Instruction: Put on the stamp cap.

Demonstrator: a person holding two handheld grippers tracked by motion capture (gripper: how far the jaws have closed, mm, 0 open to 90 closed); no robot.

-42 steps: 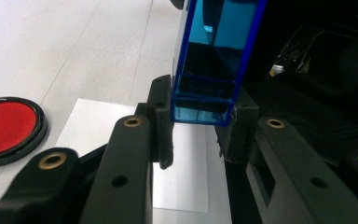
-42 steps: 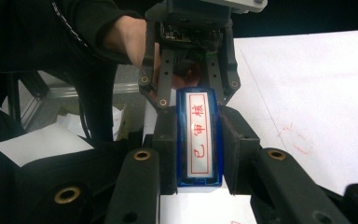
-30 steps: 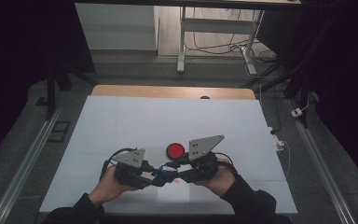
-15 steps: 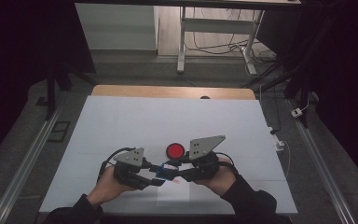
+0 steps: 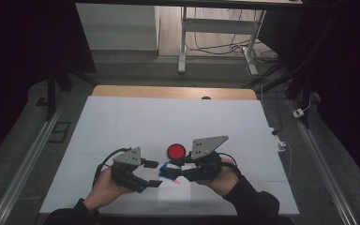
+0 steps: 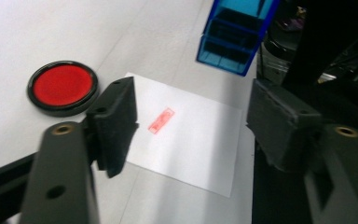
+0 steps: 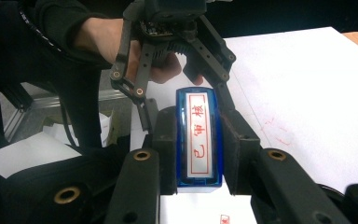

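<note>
The blue stamp [image 7: 199, 140] was held between the two black pads of the right gripper [image 7: 199, 144], gripped on its long sides, with its label of red characters turned toward that gripper's camera. In the high view the blue stamp [image 5: 168, 170] was seen just above the table [image 5: 122, 122], between the two grippers and over the near edge of the white sheet of paper [image 5: 176, 199]. The jaws of the left gripper [image 6: 191, 116] had just been opening and stood apart, with nothing between them; past them lay the sheet of paper [image 6: 191, 140] bearing a small red stamped mark [image 6: 161, 120]. The blue body of the stamp [image 6: 233, 39] was seen beyond the sheet's far edge in the left gripper view. A round red ink pad [image 6: 62, 87] in a black rim lay on the table just beside the paper. In the high view the ink pad [image 5: 176, 151] lay just beyond the two grippers, the left gripper [image 5: 151, 173] facing the right gripper [image 5: 176, 169] closely.
</note>
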